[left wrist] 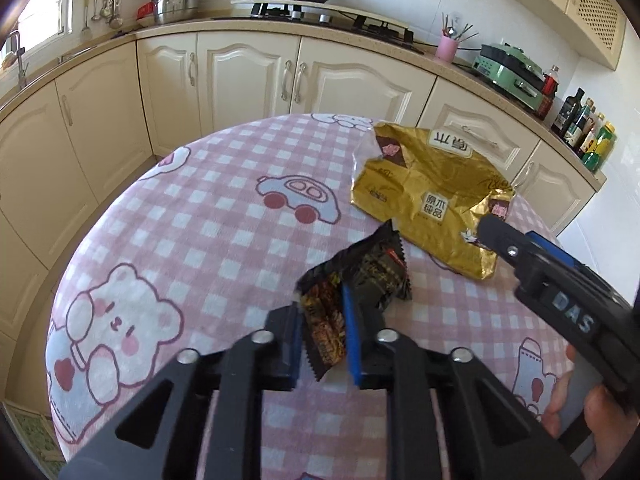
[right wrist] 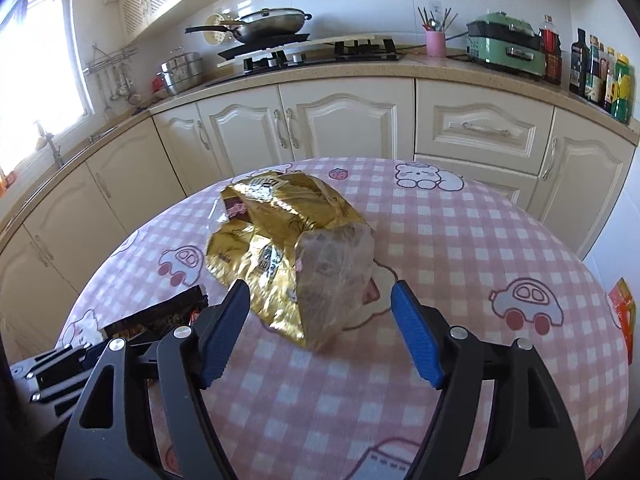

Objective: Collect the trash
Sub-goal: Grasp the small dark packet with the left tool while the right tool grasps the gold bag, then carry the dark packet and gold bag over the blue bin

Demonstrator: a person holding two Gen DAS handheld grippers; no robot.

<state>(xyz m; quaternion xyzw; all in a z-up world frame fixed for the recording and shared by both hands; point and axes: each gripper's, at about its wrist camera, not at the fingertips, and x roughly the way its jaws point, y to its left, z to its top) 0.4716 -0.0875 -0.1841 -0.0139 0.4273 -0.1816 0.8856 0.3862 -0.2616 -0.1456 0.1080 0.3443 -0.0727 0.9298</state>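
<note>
My left gripper (left wrist: 322, 312) is shut on a black snack wrapper (left wrist: 360, 276) and holds it just above the pink checked tablecloth (left wrist: 200, 220). A crumpled gold foil bag (left wrist: 424, 192) lies on the cloth to the right of it. In the right wrist view the gold bag (right wrist: 272, 236) sits just ahead of my right gripper (right wrist: 320, 292), which is open with its blue pads either side of the bag's near end. The black wrapper (right wrist: 168, 316) and the left gripper show at the lower left of that view. My right gripper (left wrist: 492, 232) touches the bag's corner in the left wrist view.
An orange-red wrapper (right wrist: 624, 312) lies at the table's right edge. Cream kitchen cabinets (right wrist: 344, 128) and a counter with a stove, pans, a green appliance (right wrist: 508, 46) and bottles stand behind the table.
</note>
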